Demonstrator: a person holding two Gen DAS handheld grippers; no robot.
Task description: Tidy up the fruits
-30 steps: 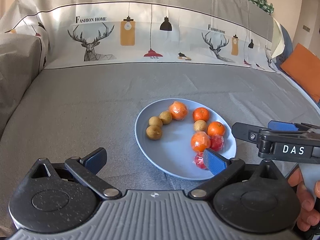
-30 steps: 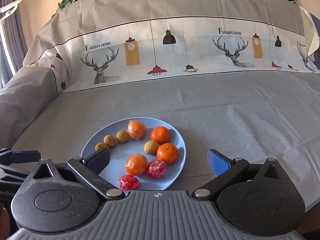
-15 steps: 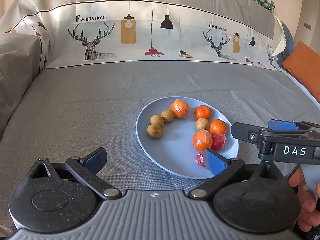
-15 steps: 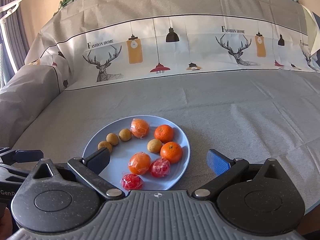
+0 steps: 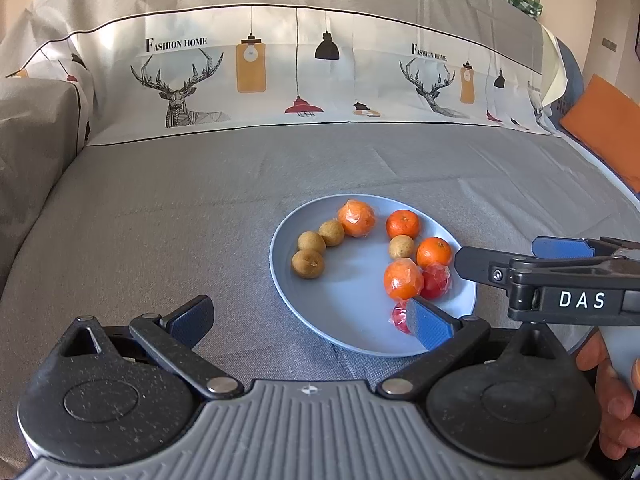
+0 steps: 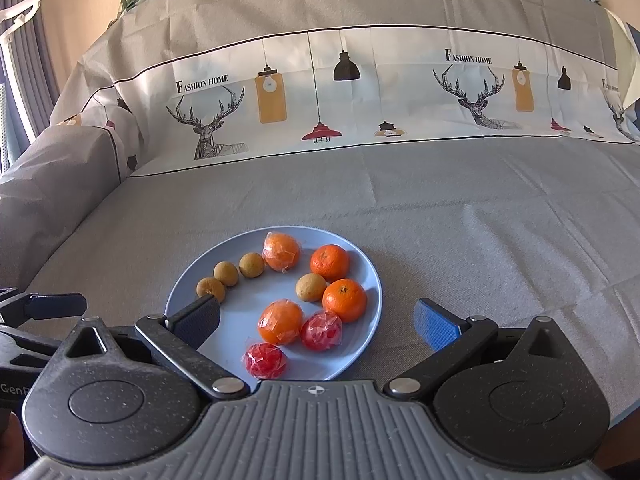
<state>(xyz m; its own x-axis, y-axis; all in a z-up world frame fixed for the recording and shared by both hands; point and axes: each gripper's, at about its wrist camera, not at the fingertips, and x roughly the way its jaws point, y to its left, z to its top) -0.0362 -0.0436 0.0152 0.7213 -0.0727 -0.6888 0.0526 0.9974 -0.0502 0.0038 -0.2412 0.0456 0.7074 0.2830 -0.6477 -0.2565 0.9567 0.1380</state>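
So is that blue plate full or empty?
Partly full. The blue plate holds ten fruits: four oranges, four small brown ones, two red ones, with bare blue in the middle.

Left gripper (image 5: 310,318): jaws spread wide, empty, level
Right gripper (image 6: 318,320): jaws wide apart, empty; beside the left one
Right hand (image 5: 610,396): fingers wrapped round handle
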